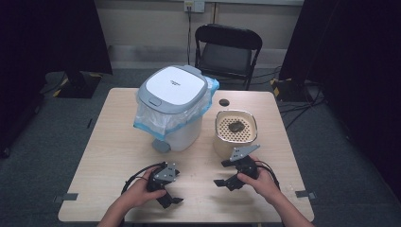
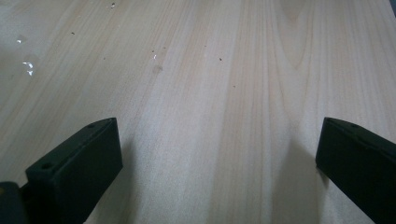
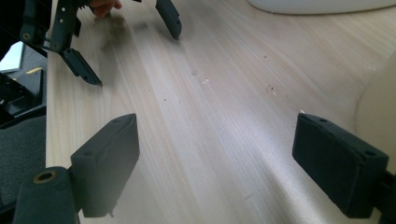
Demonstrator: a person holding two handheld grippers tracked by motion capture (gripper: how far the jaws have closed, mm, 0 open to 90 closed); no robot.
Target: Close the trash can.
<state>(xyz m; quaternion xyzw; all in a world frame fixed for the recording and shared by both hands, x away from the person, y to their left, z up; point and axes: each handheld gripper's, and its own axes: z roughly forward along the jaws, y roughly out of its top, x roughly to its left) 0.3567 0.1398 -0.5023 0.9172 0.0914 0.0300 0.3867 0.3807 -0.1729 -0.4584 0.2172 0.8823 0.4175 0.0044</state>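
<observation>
My left gripper (image 1: 175, 184) rests on the wooden table (image 1: 113, 142) near its front edge, held by a hand and open. In the left gripper view its jaws stand wide apart over bare wood (image 2: 210, 70). My right gripper (image 1: 218, 173) is also open, just in front of a beige container (image 1: 236, 130). That container holds a perforated insert with a dark lump (image 1: 235, 126) on it. In the right gripper view the open gripper (image 3: 217, 158) has the container's wall (image 3: 378, 93) at its right. The left gripper (image 3: 128, 46) shows farther off, open.
A white step bin (image 1: 172, 109) with a clear bag folded over its rim and its lid down stands at the table's back left. A small black round thing (image 1: 223, 102) lies behind the container. A black folding chair (image 1: 228, 52) stands beyond the table.
</observation>
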